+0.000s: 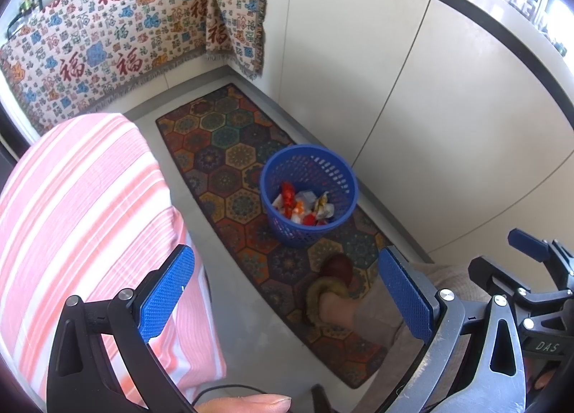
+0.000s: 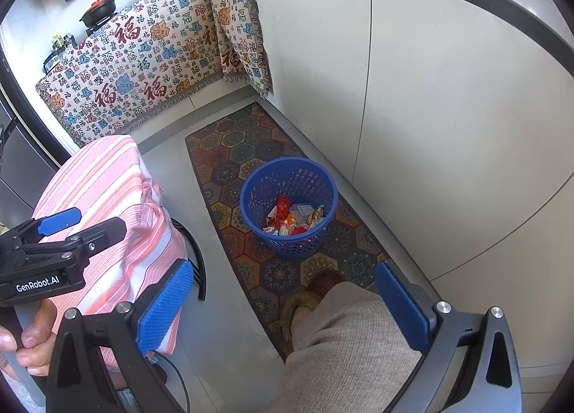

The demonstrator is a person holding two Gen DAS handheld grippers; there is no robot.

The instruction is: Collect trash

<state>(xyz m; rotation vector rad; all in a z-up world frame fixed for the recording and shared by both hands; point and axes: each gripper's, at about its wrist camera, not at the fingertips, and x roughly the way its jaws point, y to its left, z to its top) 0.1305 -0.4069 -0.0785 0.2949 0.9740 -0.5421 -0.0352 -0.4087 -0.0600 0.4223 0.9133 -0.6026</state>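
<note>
A blue mesh waste basket (image 1: 309, 194) stands on a patterned floor mat, and also shows in the right wrist view (image 2: 288, 206). Several crumpled wrappers (image 1: 303, 206) in red, white and yellow lie inside it, seen too in the right wrist view (image 2: 294, 219). My left gripper (image 1: 287, 291) is open and empty, held high above the floor short of the basket. My right gripper (image 2: 283, 305) is open and empty, also high above the mat. Each gripper shows at the edge of the other's view: the right one (image 1: 531, 269), the left one (image 2: 71, 230).
A table under a pink striped cloth (image 2: 107, 205) stands left of the mat (image 1: 229, 176). White cabinet doors (image 2: 448, 108) run along the right. A patterned cloth (image 1: 107, 43) hangs over the far counter, with pans on top. The person's leg and slippered foot (image 2: 323, 287) stand on the mat.
</note>
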